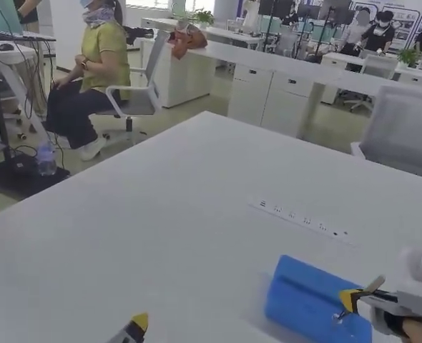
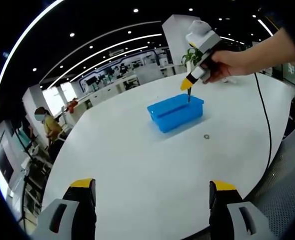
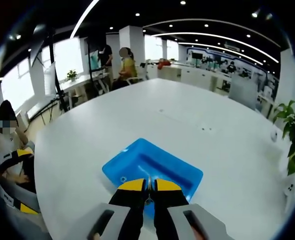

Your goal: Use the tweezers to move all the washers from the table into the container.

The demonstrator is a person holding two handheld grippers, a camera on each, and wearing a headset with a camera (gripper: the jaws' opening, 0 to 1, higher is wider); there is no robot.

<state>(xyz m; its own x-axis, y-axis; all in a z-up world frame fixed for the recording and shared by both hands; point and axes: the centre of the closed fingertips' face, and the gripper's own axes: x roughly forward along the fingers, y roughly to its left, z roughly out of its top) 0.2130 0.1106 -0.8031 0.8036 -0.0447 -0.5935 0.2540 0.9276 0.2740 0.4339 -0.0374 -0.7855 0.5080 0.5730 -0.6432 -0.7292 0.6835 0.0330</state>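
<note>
Drop-off step of the washer transfer. The right gripper (image 3: pixel 148 184), jaws closed on the tweezers (image 1: pixel 372 287), holds their tip over the open blue container (image 2: pixel 177 119), low above its inside. Whether a washer sits in the tips is too small to tell. The left gripper (image 2: pixel 152 183) hangs with jaws spread wide and empty above the table (image 2: pixel 137 165), well apart from the work. One washer (image 2: pixel 206 136) lies on the table near the container, on the side toward the left gripper. Judged from this, the task is not yet complete. The next move calls for carrying the tweezers down to that washer, pinching its thin rim squarely so it does not skid on the smooth top, then lifting it over the container wall.
</note>
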